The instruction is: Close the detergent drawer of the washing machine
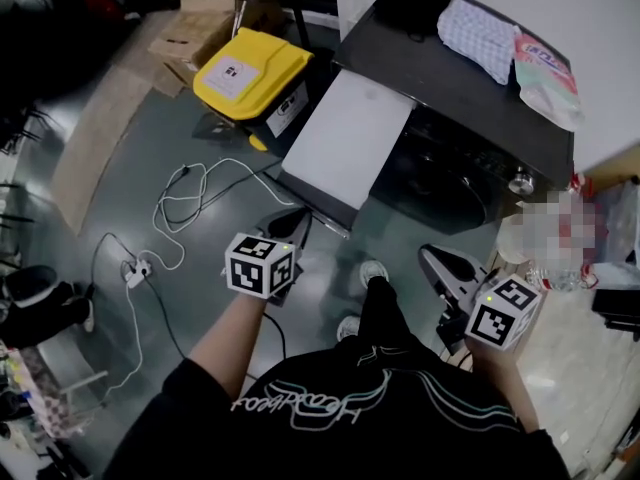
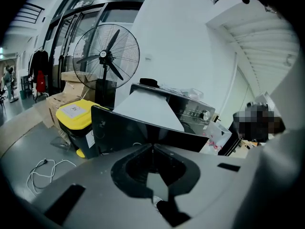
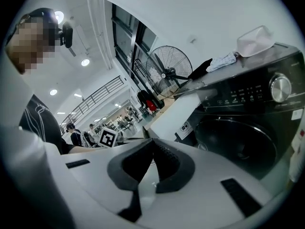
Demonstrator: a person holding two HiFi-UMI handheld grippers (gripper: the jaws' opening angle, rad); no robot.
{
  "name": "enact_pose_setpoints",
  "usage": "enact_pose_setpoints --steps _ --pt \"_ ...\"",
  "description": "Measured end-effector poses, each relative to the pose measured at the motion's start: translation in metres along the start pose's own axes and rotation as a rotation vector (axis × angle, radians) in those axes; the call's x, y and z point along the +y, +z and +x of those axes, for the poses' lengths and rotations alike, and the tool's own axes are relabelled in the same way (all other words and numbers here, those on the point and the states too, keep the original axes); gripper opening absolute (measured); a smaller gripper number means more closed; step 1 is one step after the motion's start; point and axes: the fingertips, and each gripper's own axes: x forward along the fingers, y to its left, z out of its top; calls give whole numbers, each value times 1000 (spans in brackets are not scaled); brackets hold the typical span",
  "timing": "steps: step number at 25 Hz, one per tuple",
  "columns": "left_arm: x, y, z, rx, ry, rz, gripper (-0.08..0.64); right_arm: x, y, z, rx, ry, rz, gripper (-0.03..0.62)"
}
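The black washing machine (image 1: pixel 470 98) stands ahead of me, with its round door (image 3: pixel 238 144) and knob (image 3: pixel 280 87) in the right gripper view. Its detergent drawer (image 1: pixel 345 138) sticks far out to the left, pale on top, with a black front panel (image 2: pixel 143 130). My left gripper (image 1: pixel 292 230) hovers just short of that front panel; its jaws (image 2: pixel 152 146) are shut and hold nothing. My right gripper (image 1: pixel 440 268) hangs lower, in front of the door, also shut and empty (image 3: pixel 151 140).
A yellow-lidded bin (image 1: pixel 250 73) stands left of the drawer, with cardboard boxes behind it. A white cable (image 1: pixel 185 193) and a power strip (image 1: pixel 135 268) lie on the floor. A checked cloth (image 1: pixel 478 33) and a detergent pouch (image 1: pixel 545 73) rest on the machine. A fan (image 2: pixel 106 56) stands behind.
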Motion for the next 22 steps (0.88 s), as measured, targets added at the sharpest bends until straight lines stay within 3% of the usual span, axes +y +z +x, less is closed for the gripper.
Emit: enact_pose_setpoints --steps 22 --pt "-7 3 2 21 -1 0 23 -18 17 27 50 28 3 28"
